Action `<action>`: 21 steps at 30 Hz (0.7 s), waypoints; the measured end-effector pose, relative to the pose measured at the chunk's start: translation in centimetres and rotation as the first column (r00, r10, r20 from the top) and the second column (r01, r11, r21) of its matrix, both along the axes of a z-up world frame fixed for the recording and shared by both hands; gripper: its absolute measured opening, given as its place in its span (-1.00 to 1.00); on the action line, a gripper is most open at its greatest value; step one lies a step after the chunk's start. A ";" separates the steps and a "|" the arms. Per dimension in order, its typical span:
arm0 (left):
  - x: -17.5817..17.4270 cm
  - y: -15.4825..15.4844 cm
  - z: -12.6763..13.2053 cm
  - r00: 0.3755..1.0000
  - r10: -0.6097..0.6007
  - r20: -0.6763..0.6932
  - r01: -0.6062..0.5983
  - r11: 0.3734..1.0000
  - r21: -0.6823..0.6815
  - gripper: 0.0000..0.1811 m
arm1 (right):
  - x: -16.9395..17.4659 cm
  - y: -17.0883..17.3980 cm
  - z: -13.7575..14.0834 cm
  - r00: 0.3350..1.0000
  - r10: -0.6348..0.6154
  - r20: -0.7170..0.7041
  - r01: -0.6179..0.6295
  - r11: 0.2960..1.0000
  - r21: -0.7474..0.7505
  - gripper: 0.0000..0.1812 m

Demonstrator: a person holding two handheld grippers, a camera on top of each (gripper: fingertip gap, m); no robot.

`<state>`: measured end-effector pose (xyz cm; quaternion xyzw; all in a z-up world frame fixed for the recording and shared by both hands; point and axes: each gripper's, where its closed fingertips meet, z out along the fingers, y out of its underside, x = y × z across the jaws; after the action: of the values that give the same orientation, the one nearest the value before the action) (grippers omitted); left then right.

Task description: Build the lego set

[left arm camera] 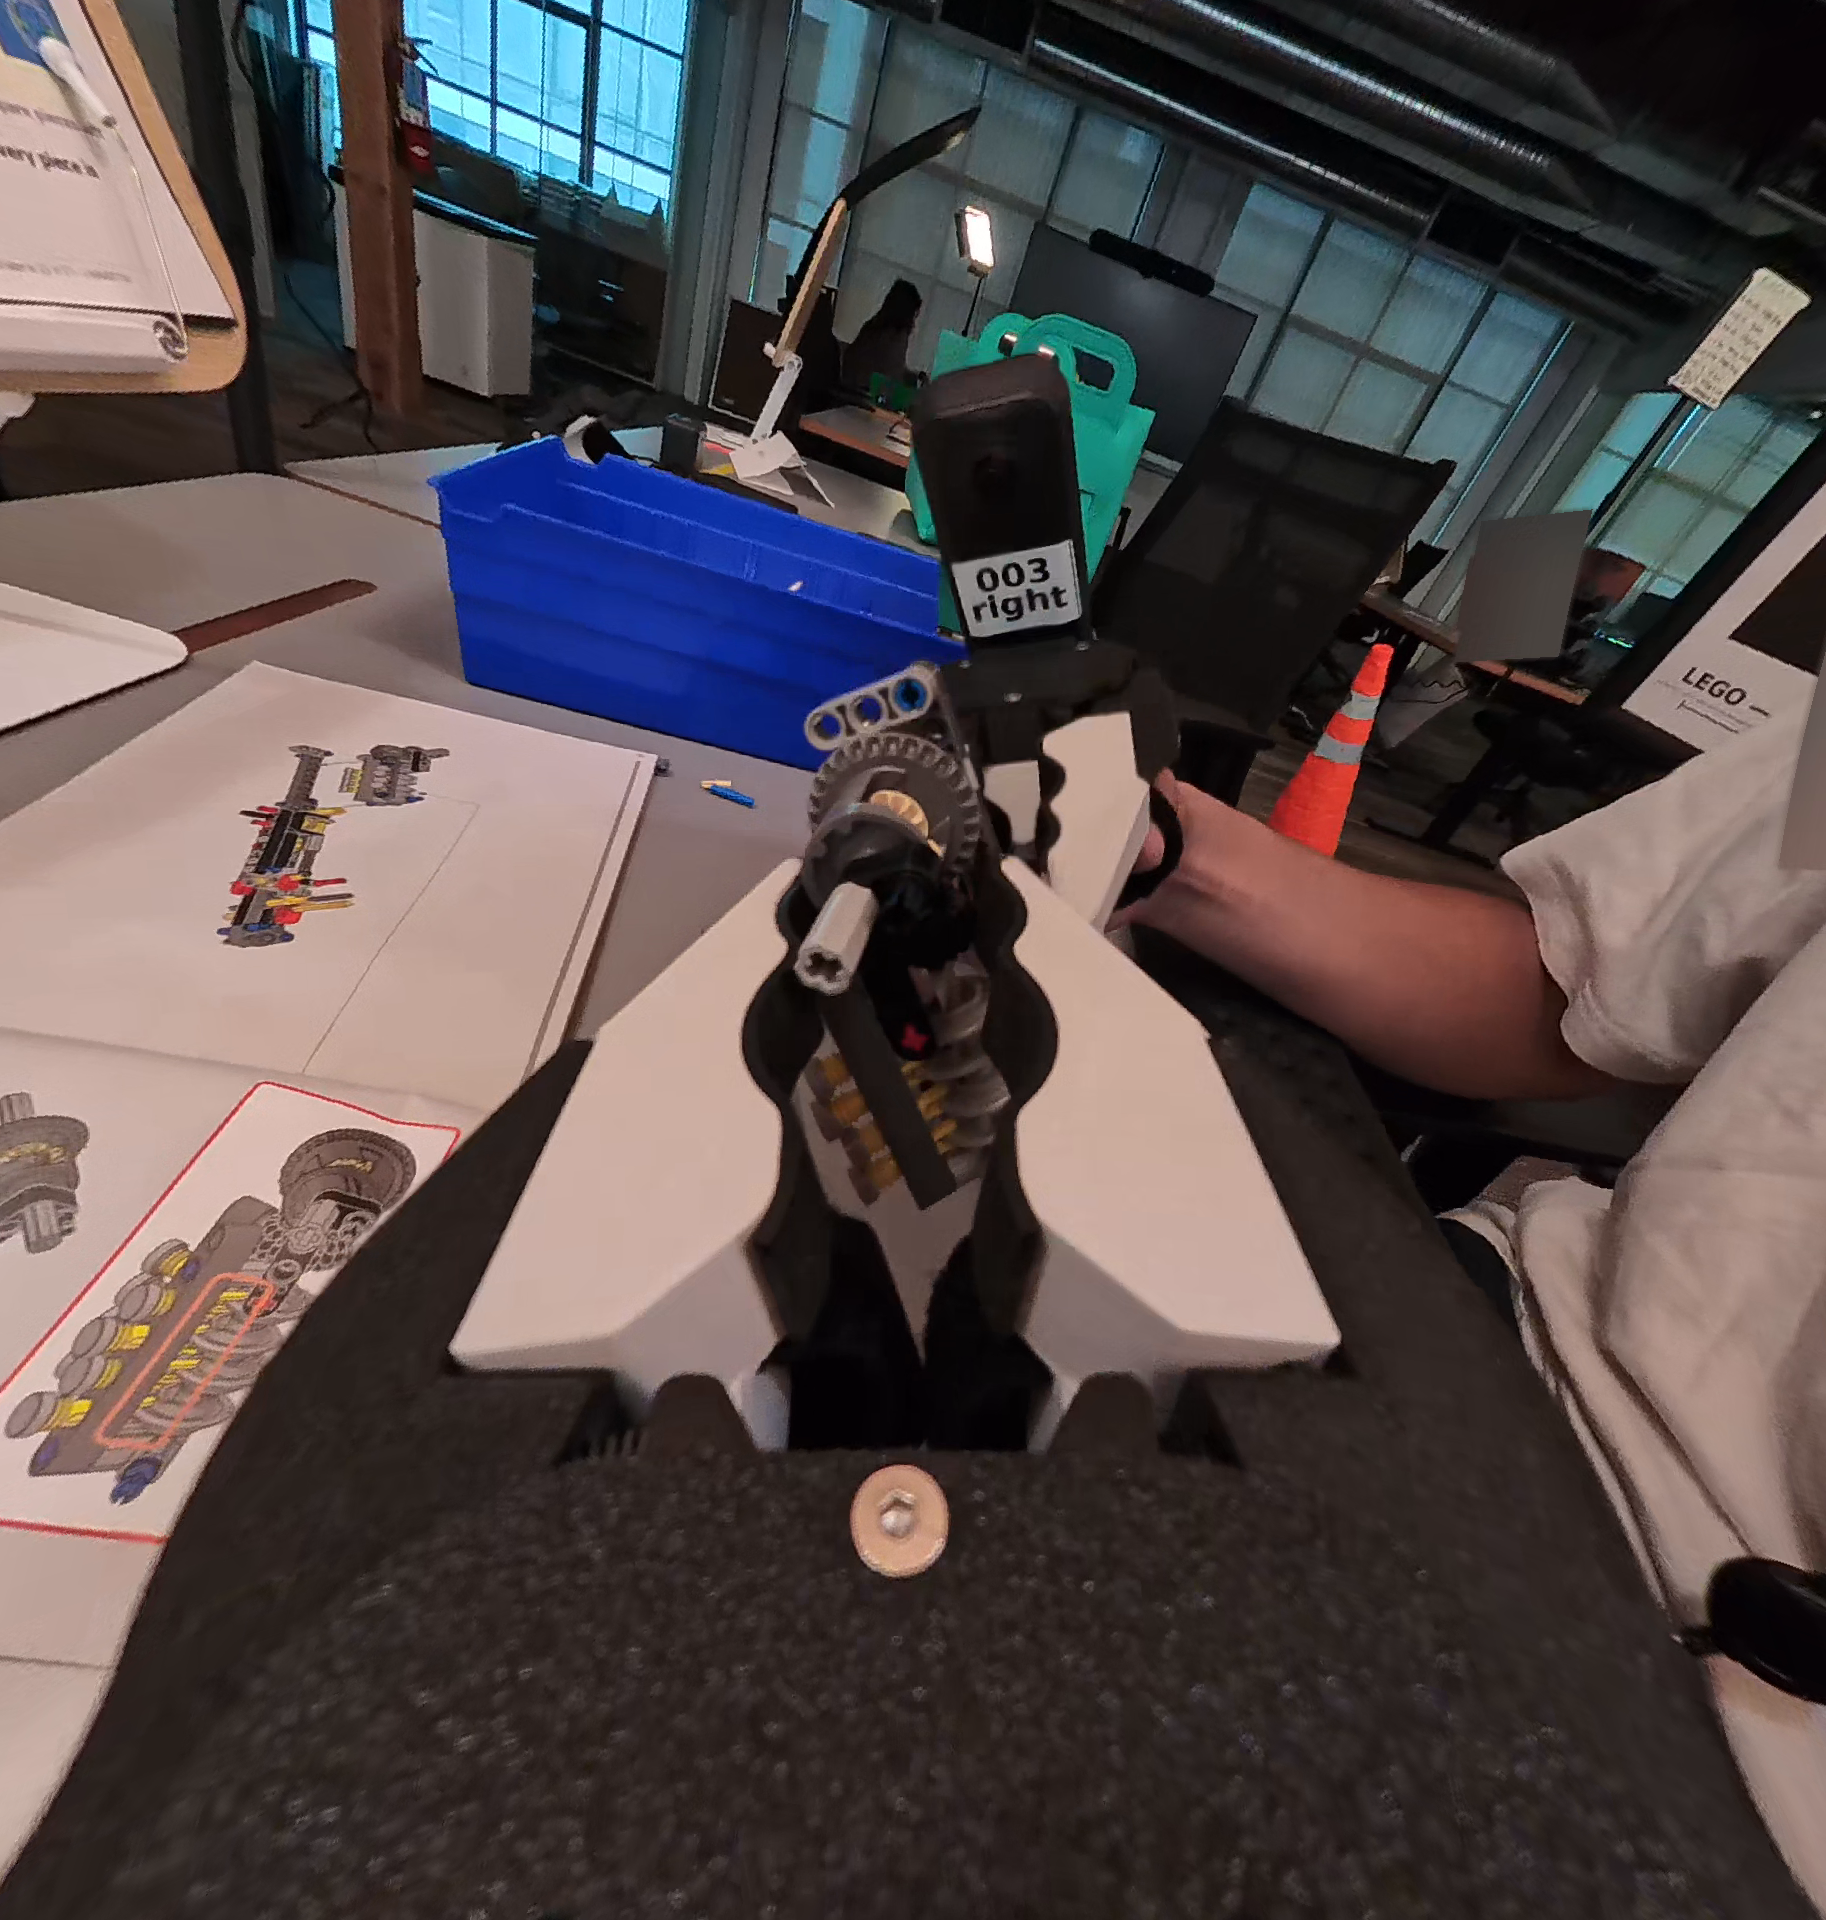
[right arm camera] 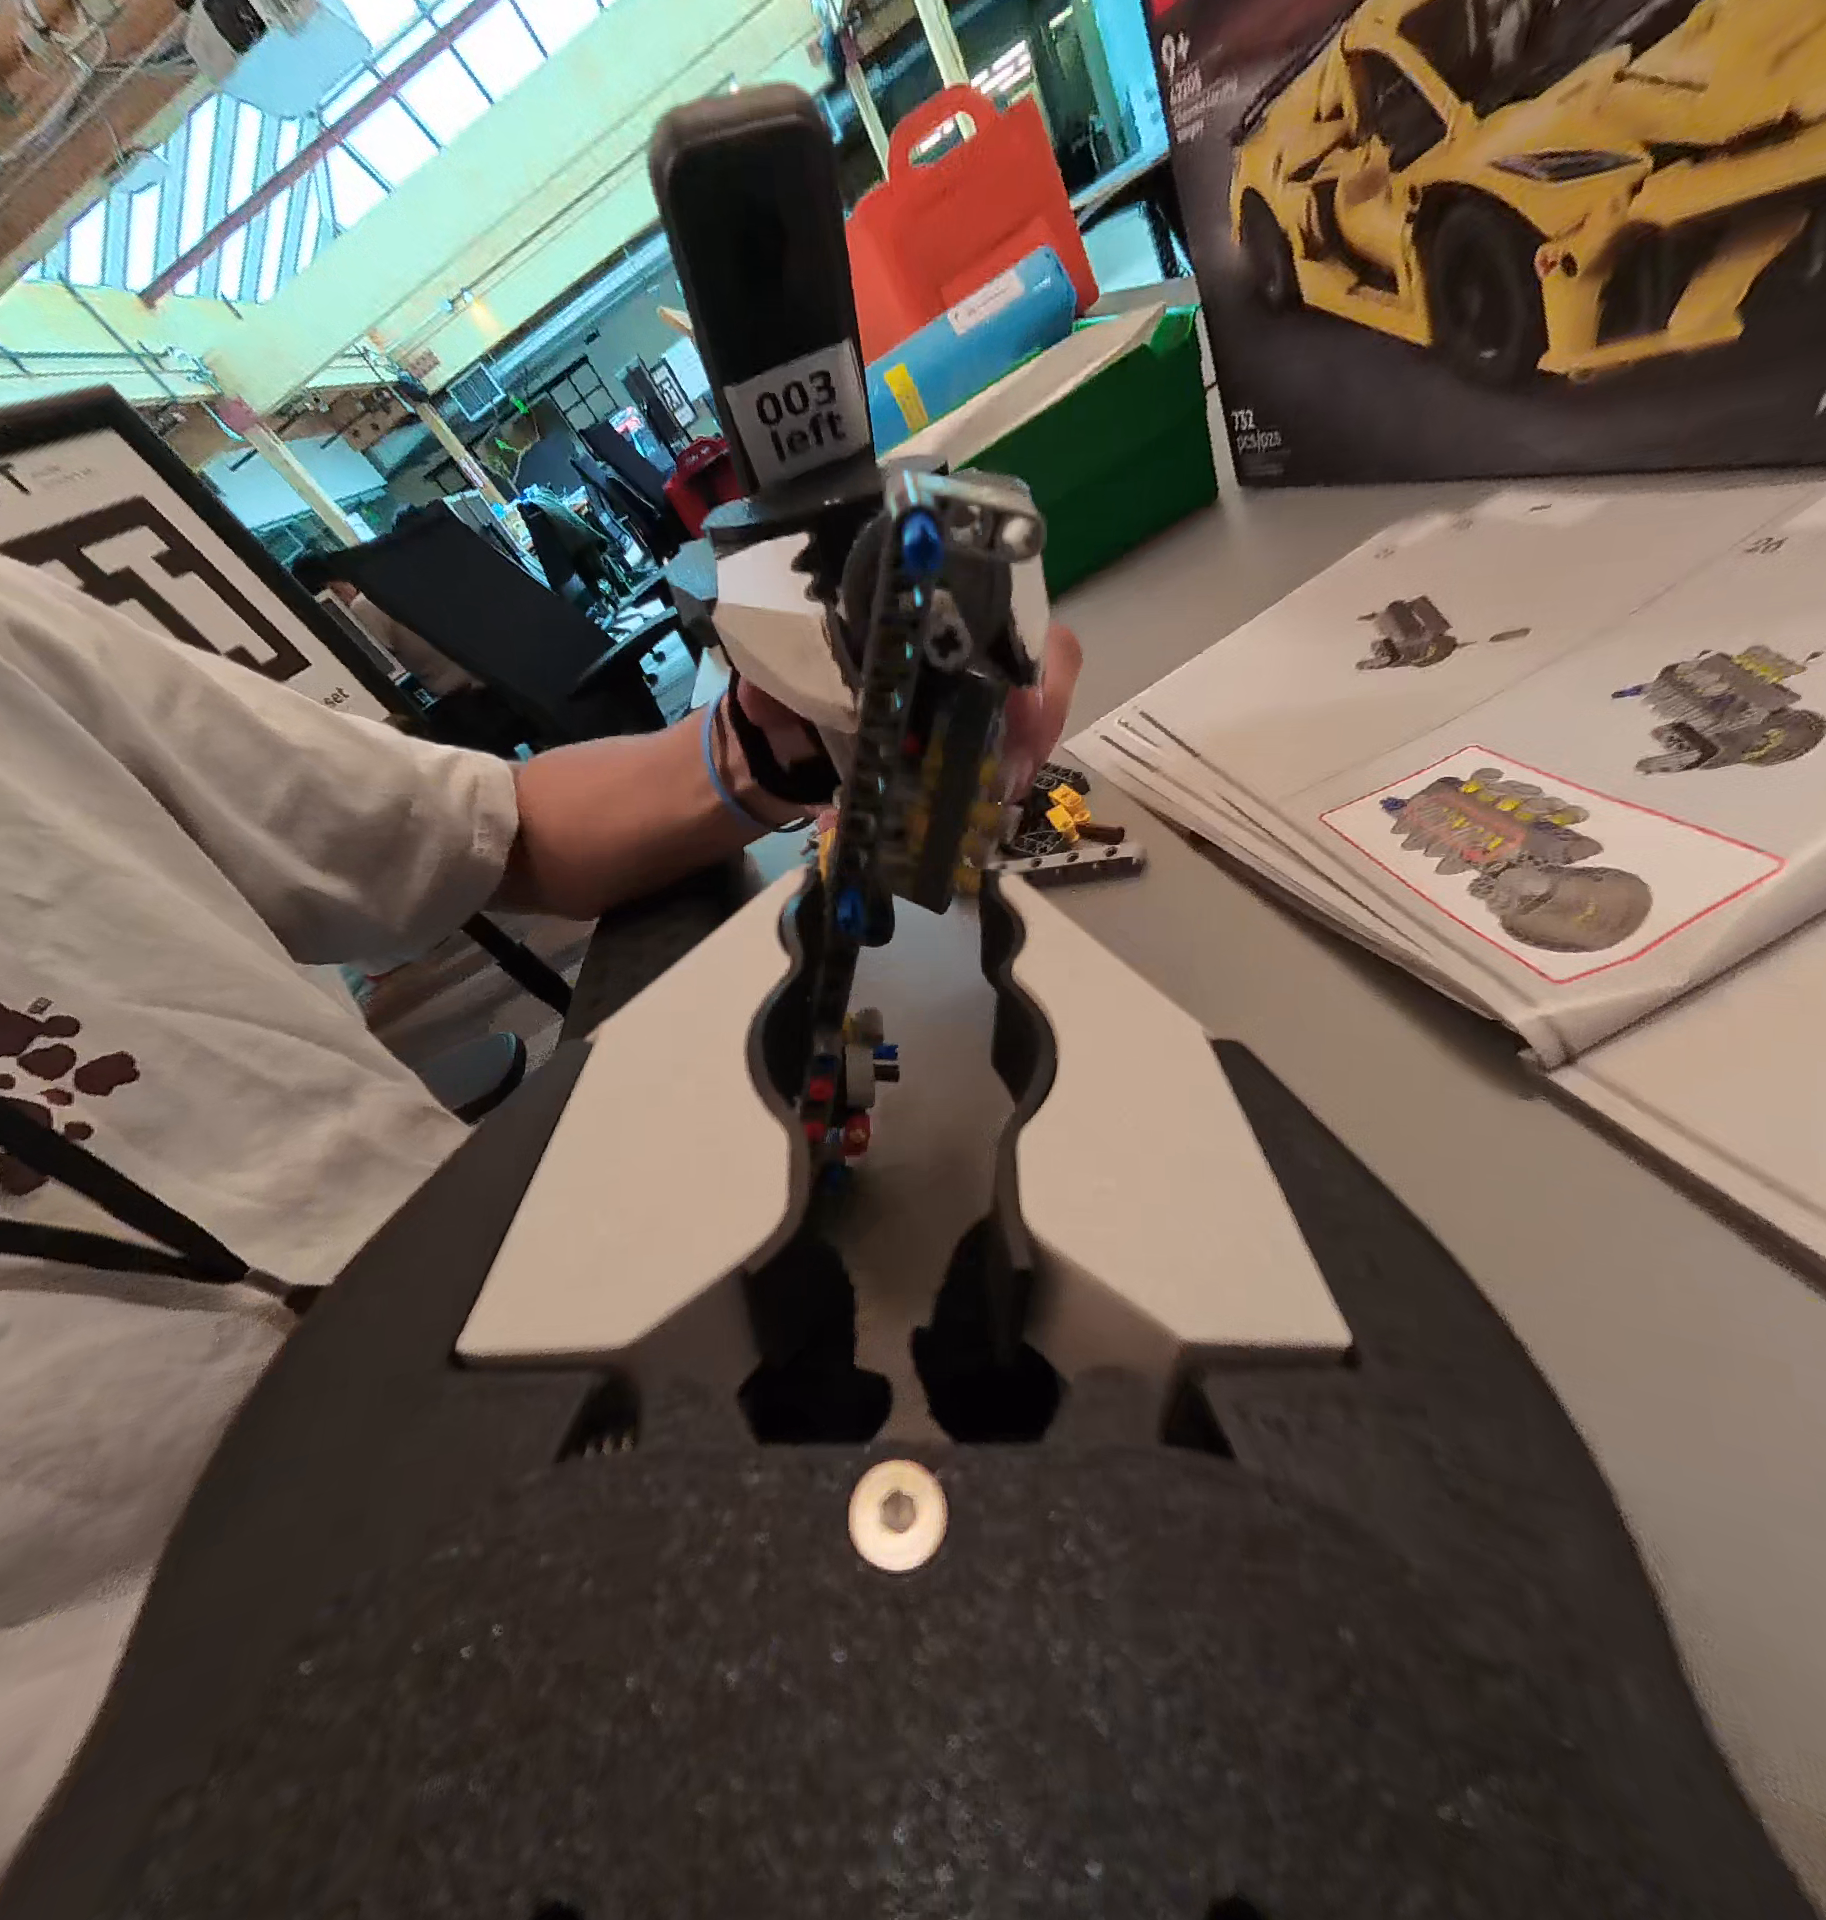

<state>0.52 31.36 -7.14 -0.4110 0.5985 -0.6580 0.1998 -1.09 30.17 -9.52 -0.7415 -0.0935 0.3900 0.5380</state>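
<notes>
Grey-and-black, yellow at the pistons: logging engine block as pinched between both fingers of left gripper, well above the table, with the manual lying open just beside. Noting its long axis as running straight along the left fingers, gear end outermost and pointing toward right gripper. Reading right gripper as standing fairly wide, bare table showing through the gap. Seeing a thin pinned strip lying along one right finger only, touching it and reaching up to the block at the far end; judging it unclamped, though unable to tell whether it is already joined to the block. Facing the two grippers tip to tip, nearly in line, with strip and block roughly parallel. Judging the right gripper as the free one and nearer the strip's loose end. Expecting the coming move to depend on closing across the strip's narrow side, not along its length. Flagging risk of the strip swinging if pinched off-centre.
</notes>
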 end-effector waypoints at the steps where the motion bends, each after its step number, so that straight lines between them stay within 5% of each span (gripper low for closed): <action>1: 0.0 -0.1 -0.1 1.000 0.000 -0.004 0.000 1.000 0.001 -0.71 | -0.4 0.1 -0.1 1.000 0.006 -0.003 -0.006 1.000 0.001 -0.69; 4: 0.1 -0.3 -0.1 1.000 0.012 0.000 -0.012 1.000 0.022 -0.71 | -1.5 -0.1 0.2 0.999 0.053 0.005 -0.053 0.998 0.018 -0.90; 11: -1.7 1.2 0.8 1.000 0.023 0.019 -0.024 0.998 0.062 -0.45 | -0.4 -0.7 1.4 0.999 0.008 0.039 -0.014 0.988 0.154 -0.91; 15: -3.9 0.8 -1.2 1.000 -0.001 -0.019 0.003 0.994 0.110 -0.52 | -1.1 -1.8 2.8 0.986 -0.020 0.168 -0.044 0.929 0.367 -0.91; 21: -4.4 -1.2 -2.1 0.998 -0.048 0.037 0.037 0.967 0.250 -0.79 | -1.6 -1.8 2.5 0.984 0.015 0.179 -0.078 0.933 0.352 -0.90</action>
<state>-3.86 30.20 -9.25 -0.3554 0.6808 -0.5903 0.2485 -2.69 28.33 -6.99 -0.6598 -0.2269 0.3133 0.6442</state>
